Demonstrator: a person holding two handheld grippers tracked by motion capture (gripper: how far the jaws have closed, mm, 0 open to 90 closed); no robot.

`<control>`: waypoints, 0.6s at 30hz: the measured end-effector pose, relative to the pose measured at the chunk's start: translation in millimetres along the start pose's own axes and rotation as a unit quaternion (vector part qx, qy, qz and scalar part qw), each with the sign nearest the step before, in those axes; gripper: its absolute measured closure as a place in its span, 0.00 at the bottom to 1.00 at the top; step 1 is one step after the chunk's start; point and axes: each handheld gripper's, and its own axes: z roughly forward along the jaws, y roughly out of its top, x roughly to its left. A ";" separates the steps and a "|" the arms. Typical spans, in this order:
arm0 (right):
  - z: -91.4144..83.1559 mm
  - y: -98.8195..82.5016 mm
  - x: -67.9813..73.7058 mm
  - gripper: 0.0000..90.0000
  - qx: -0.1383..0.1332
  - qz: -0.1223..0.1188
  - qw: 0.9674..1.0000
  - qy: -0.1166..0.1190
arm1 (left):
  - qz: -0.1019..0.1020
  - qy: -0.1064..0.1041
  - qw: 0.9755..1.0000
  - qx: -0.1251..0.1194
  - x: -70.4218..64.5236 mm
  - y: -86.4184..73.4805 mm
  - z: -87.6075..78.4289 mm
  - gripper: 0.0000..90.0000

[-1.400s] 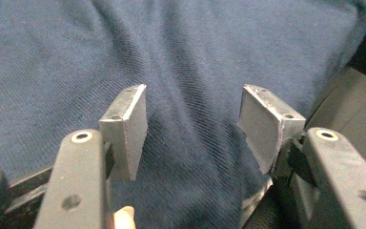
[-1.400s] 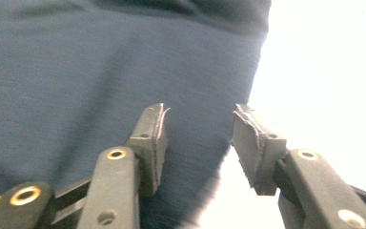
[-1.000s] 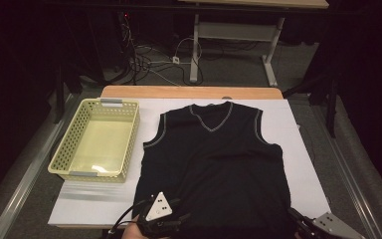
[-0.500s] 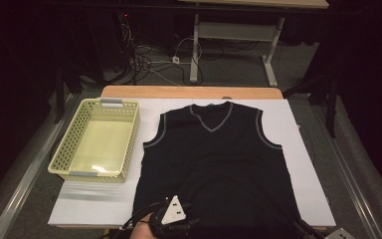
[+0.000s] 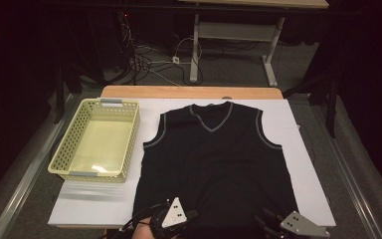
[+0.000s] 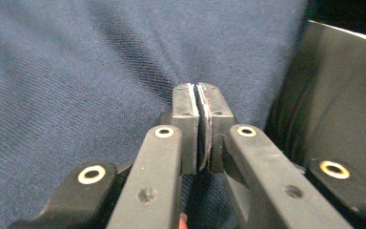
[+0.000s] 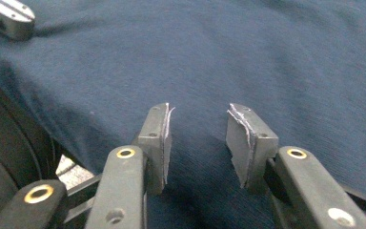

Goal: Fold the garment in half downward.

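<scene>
Navy knit vest (image 5: pixel 214 164) lies flat on the white table cover (image 5: pixel 308 164), neck away, hem nearest; left gripper (image 6: pixel 198 102) is pinched together at the hem, right gripper (image 7: pixel 198 136) has just been opening, nothing gripped.

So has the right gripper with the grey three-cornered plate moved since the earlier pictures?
Yes: the right gripper moved left along the dark sleeveless vest's hem, further onto it.

Black two-jaw tongs, one set carried in each hand

Brass-ringed screws are set along the arms of the left tongs (image 6: pixel 198 102) and right tongs (image 7: pixel 198 126); grey three-cornered plates are mounted on top.
</scene>
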 end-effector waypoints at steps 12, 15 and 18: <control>-2.3 4.7 -9.4 0.67 -0.019 -0.010 1.000 0.003 | -0.022 -0.029 0.999 -0.023 -11.5 -12.1 -17.3 0.94; -3.1 4.6 -19.0 0.66 -0.023 -0.001 1.000 -0.011 | -0.031 -0.029 0.998 -0.038 -6.7 -15.2 -22.8 0.84; -7.8 2.4 -31.4 0.64 -0.026 0.014 0.999 -0.034 | -0.050 -0.007 0.996 -0.069 2.4 -17.2 -34.2 0.66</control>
